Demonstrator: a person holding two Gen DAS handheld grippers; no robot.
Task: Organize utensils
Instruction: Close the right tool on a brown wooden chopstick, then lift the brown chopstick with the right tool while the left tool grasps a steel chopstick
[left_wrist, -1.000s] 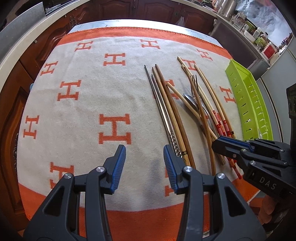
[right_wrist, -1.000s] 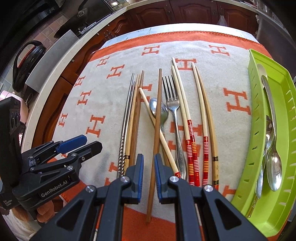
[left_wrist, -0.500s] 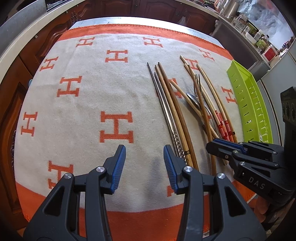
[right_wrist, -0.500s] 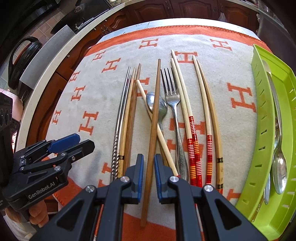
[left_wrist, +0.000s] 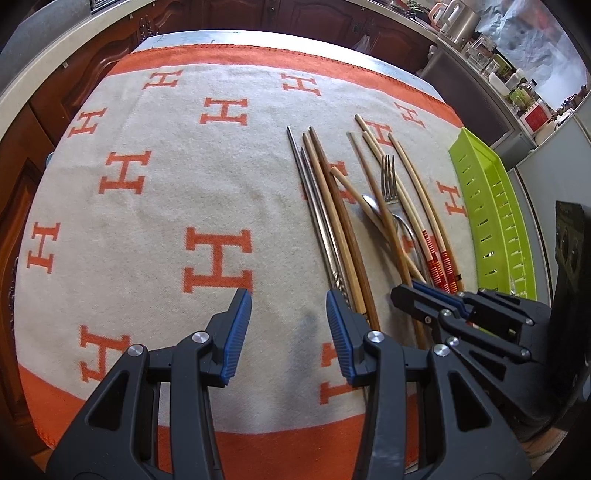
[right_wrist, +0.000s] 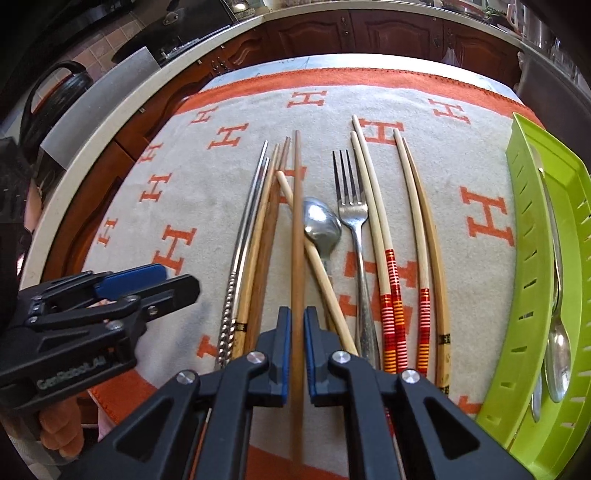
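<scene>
Between the blue pads of the right claw (right_wrist: 295, 332): one plain brown wooden chopstick (right_wrist: 296, 229), jaws just closed to a narrow gap and pressing its sides; the stick runs straight ahead, crossing a pale chopstick (right_wrist: 314, 254) and passing the silver spoon (right_wrist: 322, 223). Just left of that claw: twin steel chopsticks (right_wrist: 247, 236) and two bamboo ones. Just right: silver fork (right_wrist: 352, 210), four pale chopsticks with red-and-orange banding (right_wrist: 391, 295). Far right: long lime-green slotted plastic tray (right_wrist: 532, 258) holding spoons. All on orange-bordered cream cloth with H pattern (left_wrist: 147, 221) over the tabletop. Left claw (left_wrist: 288, 332): about half open, empty, hovering left of the pile. Step in hand: picking up one chopstick. Next likely needs a level lift, clearing the crossed stick.
</scene>
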